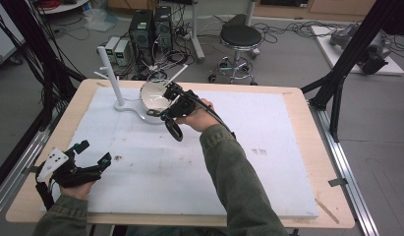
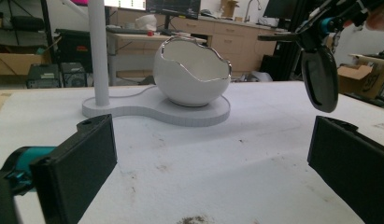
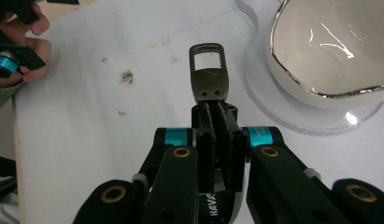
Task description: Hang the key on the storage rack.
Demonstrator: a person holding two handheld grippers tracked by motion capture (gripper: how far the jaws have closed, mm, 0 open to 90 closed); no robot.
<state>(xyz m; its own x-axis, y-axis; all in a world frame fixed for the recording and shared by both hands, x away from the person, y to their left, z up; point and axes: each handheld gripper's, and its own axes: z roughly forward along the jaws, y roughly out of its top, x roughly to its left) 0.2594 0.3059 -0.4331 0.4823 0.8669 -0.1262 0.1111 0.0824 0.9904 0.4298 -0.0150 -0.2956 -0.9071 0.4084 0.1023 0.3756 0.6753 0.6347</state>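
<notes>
A black key fob [image 1: 174, 130] with a grey metal loop [image 3: 208, 70] is pinched in my right gripper [image 3: 216, 112], which is shut on it. The loop sticks out past the fingertips and the black body [image 2: 320, 79] hangs below the hand. The right gripper [image 1: 162, 115] hovers above the mat just in front of a white eggshell-shaped bowl [image 1: 153, 96] with a silver rim. This bowl [image 2: 192, 79] sits on a white stand [image 2: 152, 109] with an upright post [image 2: 98, 51]. My left gripper [image 1: 95, 152] rests low at the mat's near left, jaws open and empty [image 2: 213, 186].
A white foam mat [image 1: 268, 162] covers the wooden table [image 1: 307, 105], with small dark stains [image 1: 118, 158] near the left gripper. Beyond the far edge stand a stool [image 1: 240, 37] and computer boxes [image 1: 150, 27]. Black frame struts [image 1: 337, 73] rise at the right.
</notes>
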